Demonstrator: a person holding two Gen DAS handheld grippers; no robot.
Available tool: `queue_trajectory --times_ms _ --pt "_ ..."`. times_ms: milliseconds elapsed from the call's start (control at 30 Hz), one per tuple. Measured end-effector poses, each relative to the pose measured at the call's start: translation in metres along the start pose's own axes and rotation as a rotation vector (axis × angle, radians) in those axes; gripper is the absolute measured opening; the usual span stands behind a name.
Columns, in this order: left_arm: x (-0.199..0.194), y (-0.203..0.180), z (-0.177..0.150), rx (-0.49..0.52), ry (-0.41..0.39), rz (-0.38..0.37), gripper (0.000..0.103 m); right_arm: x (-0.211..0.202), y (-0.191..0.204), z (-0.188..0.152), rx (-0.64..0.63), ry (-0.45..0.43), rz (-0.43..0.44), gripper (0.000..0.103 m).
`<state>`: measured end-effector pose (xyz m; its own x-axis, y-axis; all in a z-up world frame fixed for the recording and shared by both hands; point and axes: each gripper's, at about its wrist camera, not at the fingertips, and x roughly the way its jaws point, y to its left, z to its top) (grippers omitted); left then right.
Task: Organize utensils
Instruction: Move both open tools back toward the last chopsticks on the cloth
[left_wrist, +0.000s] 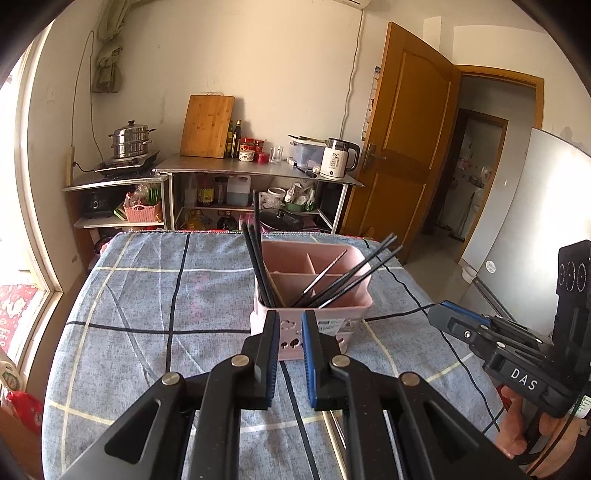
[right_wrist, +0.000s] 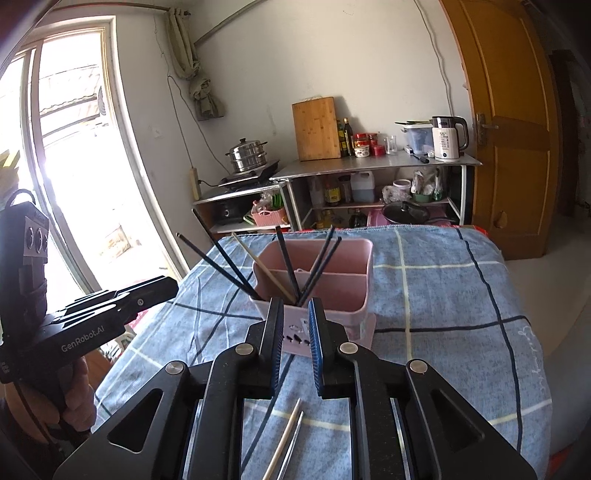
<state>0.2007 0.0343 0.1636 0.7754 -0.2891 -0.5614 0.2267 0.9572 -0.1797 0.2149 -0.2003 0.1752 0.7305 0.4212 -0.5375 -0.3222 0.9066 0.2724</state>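
A pink divided utensil holder (left_wrist: 343, 306) (right_wrist: 332, 291) stands on the blue checked cloth, with several black chopsticks (left_wrist: 351, 280) (right_wrist: 288, 266) leaning in its near compartments. A pale wooden chopstick (right_wrist: 260, 267) leans among them. My left gripper (left_wrist: 290, 325) hovers just short of the holder's near wall, its jaws a narrow gap apart with nothing between them. My right gripper (right_wrist: 295, 310) sits the same way at the holder's near wall, slightly open and empty. Loose on the cloth beneath it lie a wooden chopstick (right_wrist: 284, 439), a metal one (right_wrist: 293, 443) and a black one (right_wrist: 264, 428).
The cloth-covered table (left_wrist: 147, 295) ends just behind the holder. Beyond stand metal shelves with a kettle (left_wrist: 338, 158), a cutting board (left_wrist: 208, 125) and a steamer pot (left_wrist: 131, 140). A wooden door (left_wrist: 406, 147) stands open at right, and a window (right_wrist: 74, 166) lies left.
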Motion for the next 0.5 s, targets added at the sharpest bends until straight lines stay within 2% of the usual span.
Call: queue_trajectory --times_ms 333,500 --pt "0.009 -0.005 -0.076 -0.015 0.12 -0.024 0.011 -0.003 -0.01 -0.06 0.055 0.099 -0.012 0.014" --pt "0.014 -0.008 -0.1 -0.014 0.165 -0.034 0.011 0.0 -0.01 -0.087 0.055 0.149 -0.015 0.014"
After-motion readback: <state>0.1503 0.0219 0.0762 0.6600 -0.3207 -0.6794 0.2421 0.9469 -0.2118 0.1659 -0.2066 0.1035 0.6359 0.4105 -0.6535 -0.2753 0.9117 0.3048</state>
